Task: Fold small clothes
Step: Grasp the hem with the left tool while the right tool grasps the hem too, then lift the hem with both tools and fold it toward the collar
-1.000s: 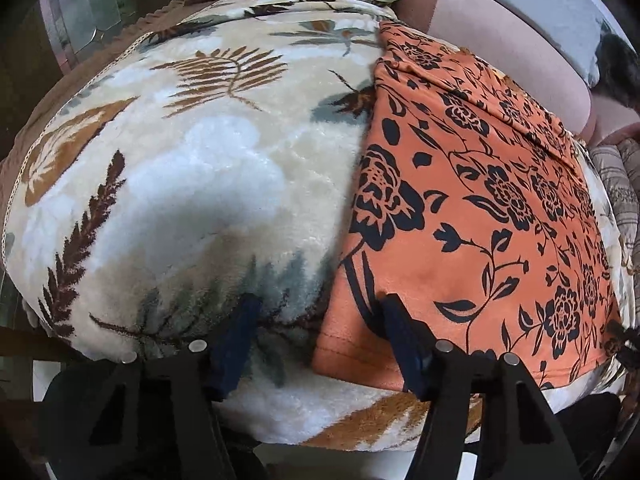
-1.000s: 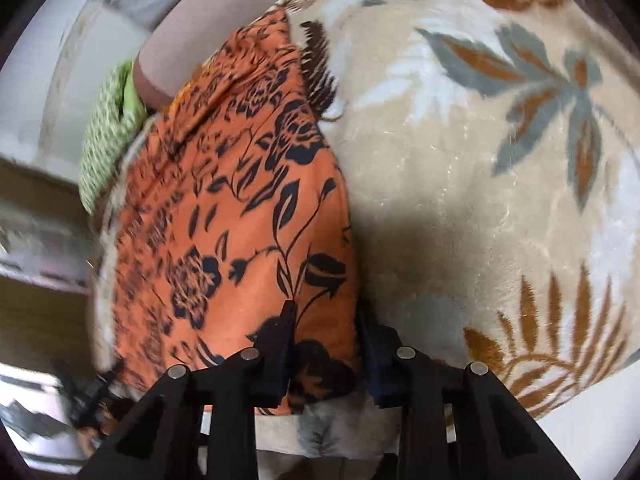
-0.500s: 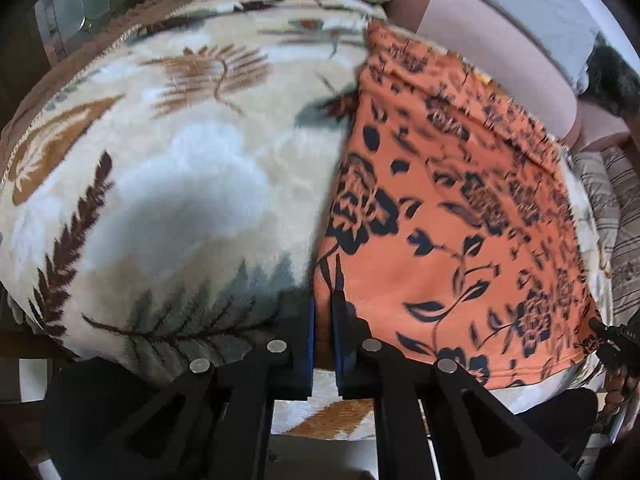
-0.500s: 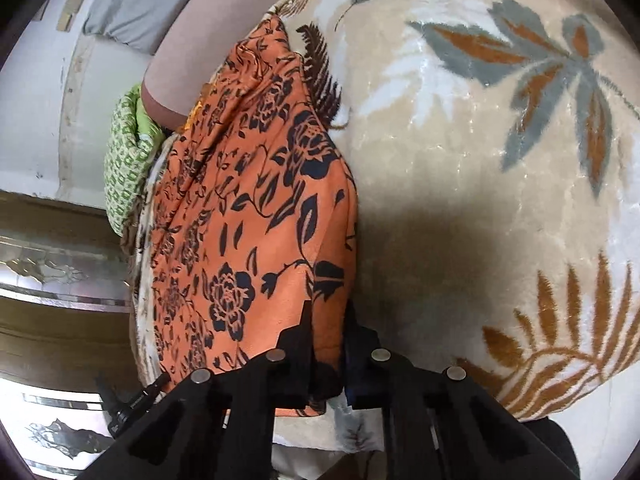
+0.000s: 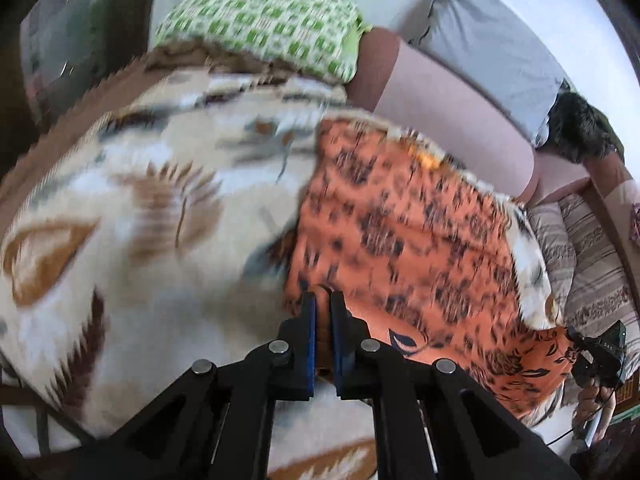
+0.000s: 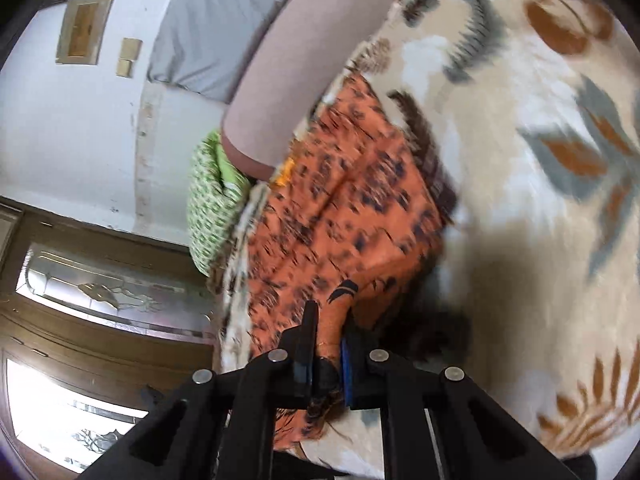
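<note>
Left gripper (image 5: 323,300) angled steeply down over the leaf-print blanket (image 5: 132,216); right gripper (image 6: 327,320) tilted down more shallowly, seen also at the lower right edge of the left view. Orange floral garment (image 5: 404,240) lies on blanket w/ long axis running from the near hem away toward the pink bolster (image 5: 452,120); near edge lifted off the blanket. Both claws nearly fully closed, each pinching a near corner of the hem btwn its pads.

Orange black-floral garment (image 5: 420,240), near edge lifted, on blanket (image 5: 140,208)
</note>
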Motion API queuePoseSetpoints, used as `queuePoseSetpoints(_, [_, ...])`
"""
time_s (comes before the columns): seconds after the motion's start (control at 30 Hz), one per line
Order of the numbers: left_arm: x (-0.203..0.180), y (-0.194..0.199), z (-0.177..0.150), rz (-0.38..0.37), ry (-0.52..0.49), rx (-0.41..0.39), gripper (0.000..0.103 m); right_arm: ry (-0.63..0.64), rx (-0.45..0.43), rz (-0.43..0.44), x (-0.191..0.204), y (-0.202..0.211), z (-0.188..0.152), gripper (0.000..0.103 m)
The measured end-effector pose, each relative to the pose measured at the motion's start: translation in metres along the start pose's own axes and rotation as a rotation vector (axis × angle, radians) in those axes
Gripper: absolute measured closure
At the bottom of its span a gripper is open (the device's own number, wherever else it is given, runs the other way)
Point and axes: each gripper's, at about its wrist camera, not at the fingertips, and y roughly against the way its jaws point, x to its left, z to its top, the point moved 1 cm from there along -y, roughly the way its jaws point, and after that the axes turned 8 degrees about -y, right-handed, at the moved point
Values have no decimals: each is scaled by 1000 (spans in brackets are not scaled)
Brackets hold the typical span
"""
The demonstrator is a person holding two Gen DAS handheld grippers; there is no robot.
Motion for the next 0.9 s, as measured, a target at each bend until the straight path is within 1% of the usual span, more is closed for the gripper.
queuePoseSetpoints(0.03, [-2, -2, 20, 0, -6, -18, 97, 2, -6, 24, 9, -4, 16, 93])
queuePoseSetpoints(0.07, [-2, -5, 37, 0, -10, -35, 99, 10, -14, 33, 17, -7, 30, 93])
queuePoseSetpoints(0.1, [-3, -7, 52, 5, -15, -51, 103, 22, -28, 46, 30, -14, 52, 93])
queuePoseSetpoints(0.17, [-3, -21, 101, 25, -23, -103, 103, 40, -44, 58, 47, -27, 86, 93])
queuePoseSetpoints(0.2, [-3, -30, 122, 28, -20, -114, 103, 62, -57, 50, 60, -40, 113, 93])
queuePoseSetpoints(0.23, [-3, -40, 141, 41, -18, -125, 103, 65, -67, 48, 67, -51, 131, 93])
queuePoseSetpoints(0.27, [-3, -54, 162, 65, -23, -139, 103, 72, -81, 43, 77, -67, 157, 93])
queuePoseSetpoints(0.3, [-5, -70, 182, 86, -33, -147, 103, 71, -85, 37, 81, -79, 173, 93])
queuePoseSetpoints(0.33, [-5, -85, 199, 102, -42, -148, 103, 46, -95, 29, 84, -99, 199, 93])
queuePoseSetpoints(0.37, [-4, -104, 216, 119, -52, -147, 103, 26, -111, 12, 84, -113, 216, 93])
queuePoseSetpoints(0.4, [0, -114, 221, 110, -31, -140, 103, 29, -136, -22, 82, -131, 234, 93])
queuePoseSetpoints(0.43, [6, -123, 219, 75, 8, -118, 103, -4, -129, -42, 73, -146, 241, 93])
queuePoseSetpoints(0.47, [6, -126, 211, 52, 12, -108, 102, -34, -110, -54, 64, -155, 242, 93])
queuePoseSetpoints(0.5, [4, -128, 196, 51, -18, -94, 102, -17, -94, -63, 59, -163, 238, 93])
queuePoseSetpoints(0.53, [-1, -128, 179, 68, -61, -79, 102, 26, -95, -86, 55, -166, 232, 93])
queuePoseSetpoints(0.6, [-15, -128, 130, 99, -182, -29, 101, 32, -98, -104, 42, -163, 224, 93])
queuePoseSetpoints(0.67, [-29, -125, 82, 98, -273, 33, 98, 25, -104, -125, 32, -155, 220, 93])
queuePoseSetpoints(0.7, [-34, -122, 57, 82, -289, 58, 96, 22, -104, -131, 30, -152, 219, 93])
queuePoseSetpoints(0.73, [-37, -119, 39, 59, -270, 80, 93, 20, -100, -133, 30, -148, 220, 93])
queuePoseSetpoints(0.77, [-40, -116, 23, 36, -245, 111, 84, 33, -94, -142, 33, -145, 220, 93])
queuePoseSetpoints(0.8, [-43, -113, 11, 7, -216, 127, 68, 41, -95, -153, 34, -145, 219, 93])
queuePoseSetpoints(0.83, [-42, -110, 0, -40, -138, 127, 56, 47, -96, -164, 37, -143, 218, 93])
queuePoseSetpoints(0.87, [-43, -109, -7, -76, -80, 130, 38, 56, -90, -162, 41, -143, 217, 93])
queuePoseSetpoints(0.9, [-45, -110, -13, -137, -24, 143, 36, 63, -89, -164, 43, -144, 216, 93])
